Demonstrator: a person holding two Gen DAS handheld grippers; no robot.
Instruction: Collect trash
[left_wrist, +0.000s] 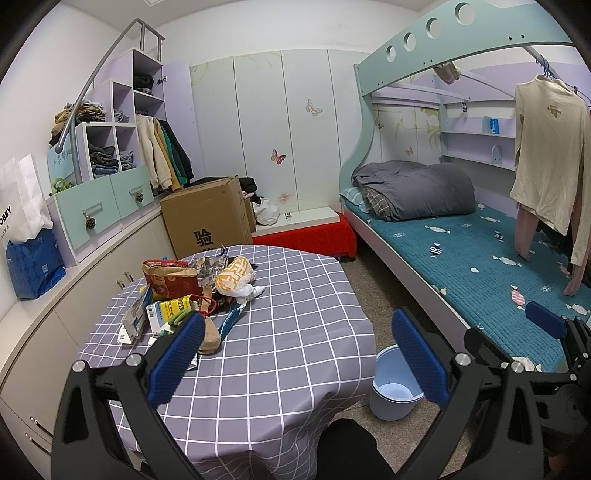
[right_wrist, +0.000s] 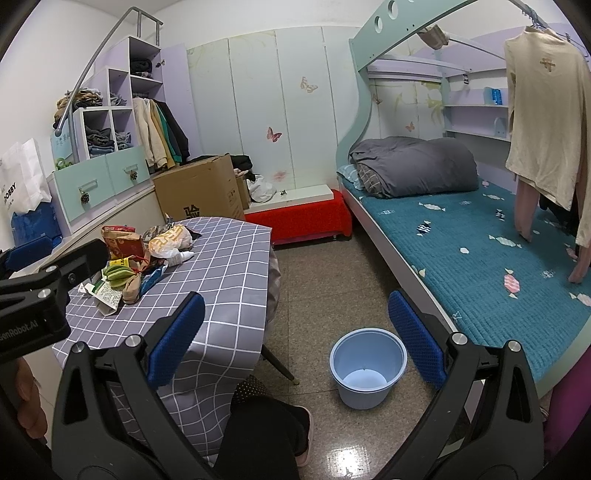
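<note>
A heap of trash (left_wrist: 192, 291) (right_wrist: 140, 262) lies on the left part of a table with a grey checked cloth (left_wrist: 288, 332) (right_wrist: 229, 266): a red and brown paper bag (left_wrist: 170, 278), a white and yellow plastic bag (left_wrist: 236, 278), cartons and wrappers. A light blue bucket (left_wrist: 393, 384) (right_wrist: 367, 369) stands empty on the floor to the right of the table. My left gripper (left_wrist: 299, 358) hovers open above the table's near side, its left finger by the heap. My right gripper (right_wrist: 295, 336) hangs open above the floor, between table and bucket. Neither holds anything.
A bed with a teal cover (left_wrist: 480, 258) runs along the right, clothes hanging over it. A cardboard box (left_wrist: 207, 218) and a red-covered bench (left_wrist: 306, 236) stand behind the table. Cabinets line the left wall. A person's leg and slipper (right_wrist: 280, 432) are below.
</note>
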